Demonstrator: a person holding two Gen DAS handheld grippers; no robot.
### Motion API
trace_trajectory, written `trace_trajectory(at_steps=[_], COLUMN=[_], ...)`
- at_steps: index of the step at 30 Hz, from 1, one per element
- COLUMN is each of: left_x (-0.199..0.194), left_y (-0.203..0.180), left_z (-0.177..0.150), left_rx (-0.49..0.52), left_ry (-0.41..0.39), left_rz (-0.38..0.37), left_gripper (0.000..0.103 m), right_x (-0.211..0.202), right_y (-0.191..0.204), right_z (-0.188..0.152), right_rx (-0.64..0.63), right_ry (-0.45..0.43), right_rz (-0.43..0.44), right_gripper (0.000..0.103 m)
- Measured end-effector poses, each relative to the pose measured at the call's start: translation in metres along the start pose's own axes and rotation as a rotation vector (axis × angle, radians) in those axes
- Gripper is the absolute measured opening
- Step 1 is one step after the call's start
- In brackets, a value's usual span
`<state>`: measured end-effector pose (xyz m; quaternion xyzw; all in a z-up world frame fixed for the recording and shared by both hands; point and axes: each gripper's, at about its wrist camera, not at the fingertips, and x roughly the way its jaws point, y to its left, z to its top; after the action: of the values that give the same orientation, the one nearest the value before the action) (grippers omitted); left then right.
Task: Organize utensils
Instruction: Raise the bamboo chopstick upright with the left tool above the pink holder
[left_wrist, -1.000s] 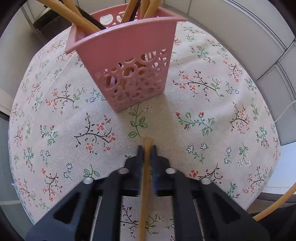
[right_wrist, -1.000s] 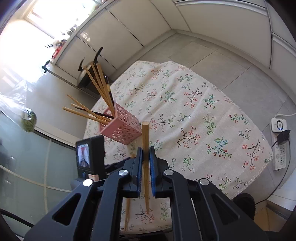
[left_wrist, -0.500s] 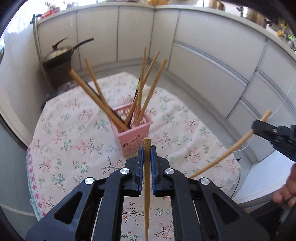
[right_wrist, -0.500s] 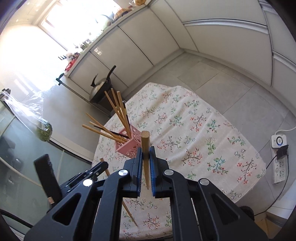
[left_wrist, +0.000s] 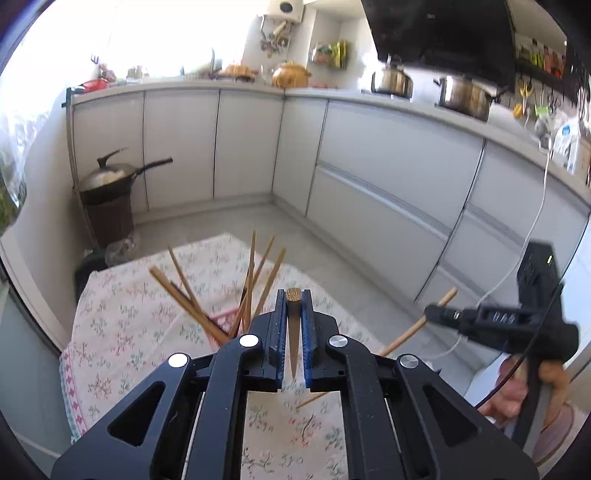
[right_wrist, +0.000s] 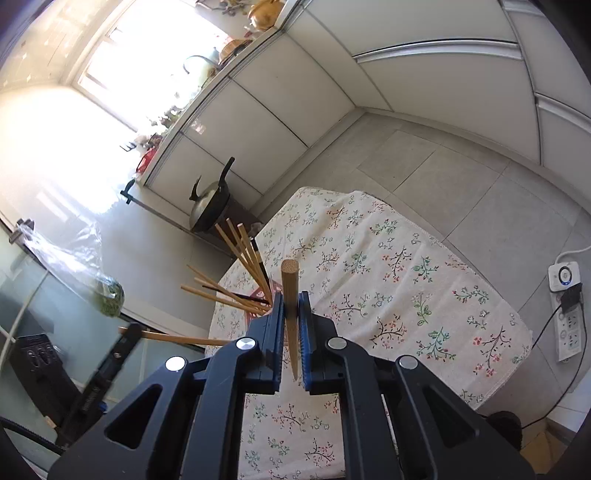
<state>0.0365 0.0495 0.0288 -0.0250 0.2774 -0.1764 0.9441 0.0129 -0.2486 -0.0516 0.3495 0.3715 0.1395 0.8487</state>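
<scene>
Left tool (left_wrist: 293, 301) – pressed together, pinching a chopstick (left_wrist: 293, 332) whose butt end shows between the tips. Right tool (right_wrist: 291, 302) – likewise pinching a second chopstick (right_wrist: 290, 295), butt end standing above the tips. Both tools are raised above the worktop (right_wrist: 388, 266). The pink basket (left_wrist: 221, 319), at 10 o'clock from the left tool's tips, stands on the floral cloth with more chopsticks fanned out of it.

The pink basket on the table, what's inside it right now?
The pink basket holds several wooden chopsticks and a dark one, fanned outward. Their lower ends and the basket floor are hidden behind the grippers.
</scene>
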Motion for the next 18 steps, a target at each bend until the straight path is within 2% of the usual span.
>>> trace_trajectory(at_steps=[7,14,18], left_x=[-0.017,-0.032,-0.030], left_y=[0.003,0.019,0.028], left_z=[0.048,0.067,0.072], left_rx=[-0.026,-0.074,-0.100], left_ry=[-0.114,-0.224,-0.254], left_rz=[0.047,0.120,0.154], left_gripper=[0.007,0.007,0.007], right_x=[-0.009,-0.013,-0.009], right_y=[-0.004,0.002,0.002], right_z=[0.009,0.010,0.010], right_rx=[0.022,-0.025,-0.024], right_ry=[-0.035,-0.068,-0.061], right_rz=[-0.009,-0.041,-0.047], right_gripper=[0.008,0.008,0.008])
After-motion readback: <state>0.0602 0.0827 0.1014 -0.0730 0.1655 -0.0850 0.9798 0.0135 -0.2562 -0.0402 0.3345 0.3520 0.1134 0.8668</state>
